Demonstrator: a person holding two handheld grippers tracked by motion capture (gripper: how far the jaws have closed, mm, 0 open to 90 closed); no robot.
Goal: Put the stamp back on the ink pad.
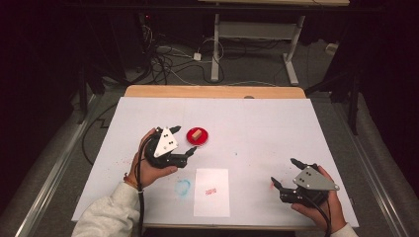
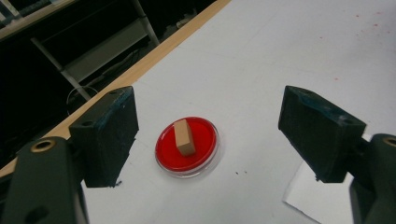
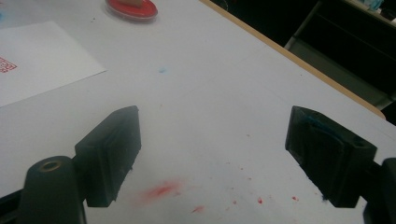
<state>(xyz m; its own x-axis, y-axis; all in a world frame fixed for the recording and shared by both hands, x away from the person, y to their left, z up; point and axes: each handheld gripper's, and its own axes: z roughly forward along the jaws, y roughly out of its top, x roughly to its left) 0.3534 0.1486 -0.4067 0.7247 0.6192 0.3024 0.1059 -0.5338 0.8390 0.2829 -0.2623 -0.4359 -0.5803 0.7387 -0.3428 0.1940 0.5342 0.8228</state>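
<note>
1. The table (image 1: 296,128) carries a flat, matte white cover, and a light wooden edge shows along its far side.
2. A round, shallow red dish (image 1: 198,136) with a clear glossy rim sits on the cover left of centre. In the left gripper view it lies just ahead of the jaws.
3. A small tan wooden block (image 2: 183,136), rectangular and smooth-faced, stands upright in the middle of the dish.
4. A white paper sheet (image 1: 212,192) lies flat near the front edge. It bears a small square red stamp mark (image 1: 211,191); the characters are too small to read.
5. A faint blue smudge (image 1: 183,187) marks the cover just left of the sheet. Red smears and specks (image 3: 161,190) mark the cover near the right gripper.
6. The left gripper (image 1: 184,139) is black, with a grey three-cornered plate on top. Its jaws stand wide apart and empty, just beside the dish.
7. The right gripper (image 1: 285,173) is of the same build. Its jaws are spread wide, holding nothing, well apart from the dish.
</note>
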